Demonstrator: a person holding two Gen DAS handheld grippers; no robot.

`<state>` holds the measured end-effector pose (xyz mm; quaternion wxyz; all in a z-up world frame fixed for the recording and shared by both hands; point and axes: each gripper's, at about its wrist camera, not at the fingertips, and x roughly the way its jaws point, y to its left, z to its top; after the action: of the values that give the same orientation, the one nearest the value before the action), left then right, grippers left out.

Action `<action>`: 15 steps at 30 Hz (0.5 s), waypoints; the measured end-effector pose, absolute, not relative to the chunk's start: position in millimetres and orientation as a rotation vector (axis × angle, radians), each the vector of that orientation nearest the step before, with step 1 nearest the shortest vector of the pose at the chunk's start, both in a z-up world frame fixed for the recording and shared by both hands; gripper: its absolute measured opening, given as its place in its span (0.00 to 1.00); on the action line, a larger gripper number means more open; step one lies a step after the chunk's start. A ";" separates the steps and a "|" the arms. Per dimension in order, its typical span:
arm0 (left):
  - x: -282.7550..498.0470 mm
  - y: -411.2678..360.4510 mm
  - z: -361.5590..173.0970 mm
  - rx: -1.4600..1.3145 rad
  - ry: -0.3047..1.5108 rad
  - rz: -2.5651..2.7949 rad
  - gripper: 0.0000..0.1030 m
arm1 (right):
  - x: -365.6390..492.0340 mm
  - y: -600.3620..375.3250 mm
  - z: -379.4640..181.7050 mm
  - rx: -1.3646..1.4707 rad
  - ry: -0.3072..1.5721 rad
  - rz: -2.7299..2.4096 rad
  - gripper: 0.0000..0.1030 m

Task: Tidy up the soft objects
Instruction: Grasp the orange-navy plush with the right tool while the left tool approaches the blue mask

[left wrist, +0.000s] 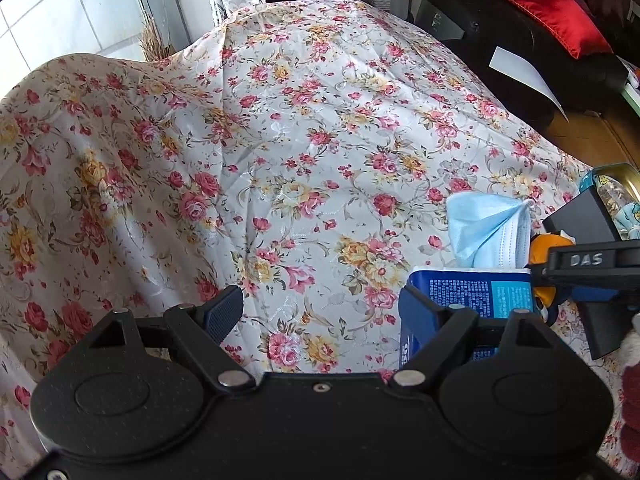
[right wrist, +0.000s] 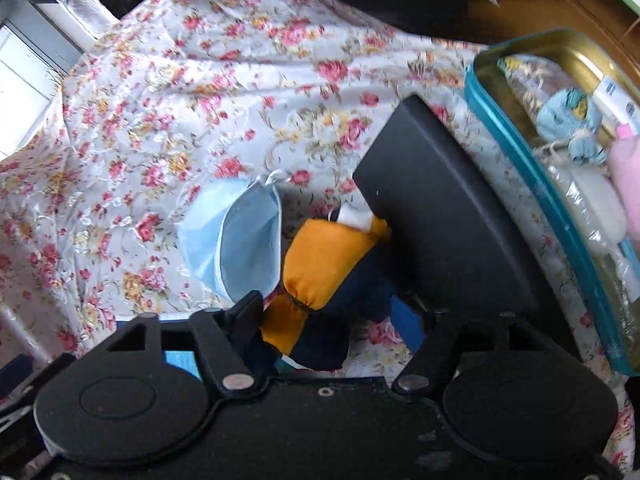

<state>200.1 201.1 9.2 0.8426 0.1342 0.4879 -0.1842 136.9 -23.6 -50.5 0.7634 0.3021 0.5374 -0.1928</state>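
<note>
Floral-clothed desk [left wrist: 304, 128] beside a dark sofa [left wrist: 520, 36] with one red cushion [left wrist: 560, 16].
Left tongs [left wrist: 320, 312] gape empty; right tongs [right wrist: 340, 280] straddle one orange-and-navy plush toy [right wrist: 320, 264], grip unclear, between one blue face mask [right wrist: 236, 240] and one tin [right wrist: 520, 148].

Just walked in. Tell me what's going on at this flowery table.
A person is tidying soft things with two handheld grippers. The right gripper is down over an orange and navy stuffed toy, which sits between its jaws; a firm grip is not clear. The left gripper hangs open over the floral tablecloth, holding nothing, beside a blue tissue pack. A blue face mask lies next to the toy. A tin to the right already holds small soft items.
</note>
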 end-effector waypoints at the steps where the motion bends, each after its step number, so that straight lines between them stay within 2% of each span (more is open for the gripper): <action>1: 200.1 201.2 9.3 0.284 1.029 -0.389 0.79 | 137.6 -23.6 -53.9 0.664 1.177 -0.415 0.53; 3: 200.5 201.3 9.4 0.284 1.029 -0.388 0.79 | 138.4 -23.5 -58.1 0.682 1.181 -0.401 0.44; 6: 201.3 201.8 9.4 0.282 1.031 -0.386 0.79 | 139.1 -19.7 -53.5 0.641 1.174 -0.378 0.40; 15: 202.6 203.0 9.4 0.284 1.030 -0.380 0.79 | 115.7 -20.2 -10.2 0.550 1.110 -0.348 0.39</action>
<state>202.6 203.0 9.4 0.8434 0.1347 0.4879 -0.1800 115.7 -20.2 -10.2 0.8001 0.2565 0.5174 -0.1623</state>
